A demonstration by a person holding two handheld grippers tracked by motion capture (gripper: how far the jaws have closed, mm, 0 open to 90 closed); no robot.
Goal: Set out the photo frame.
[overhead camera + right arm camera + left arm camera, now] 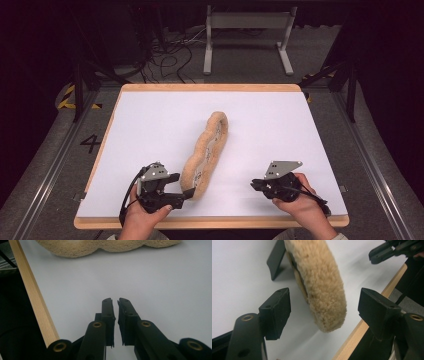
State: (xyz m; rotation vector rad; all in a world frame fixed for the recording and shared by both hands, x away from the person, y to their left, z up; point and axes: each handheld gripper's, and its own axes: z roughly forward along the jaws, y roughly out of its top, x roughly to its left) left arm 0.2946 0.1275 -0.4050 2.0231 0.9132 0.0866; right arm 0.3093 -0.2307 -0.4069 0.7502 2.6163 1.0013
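Note:
A long tan fleece piece (206,150) lies folded on the white table top (150,115), running from the middle toward the near edge, with a pale patterned inner side showing. My left gripper (181,185) is at its near end. In the left gripper view the fleece end (322,285) sits between the jaws of my left gripper (324,308), which stand wide with a gap on each side. My right gripper (254,184) rests low over bare table to the right, jaws nearly together (117,302) with nothing between them. The fleece (105,246) lies beyond it.
The table's wooden rim (210,221) runs along the near edge, close to both hands. Beyond the far edge are a grey floor with loose cables (170,60) and a white metal frame (245,35). My right gripper (382,252) appears at the top right of the left gripper view.

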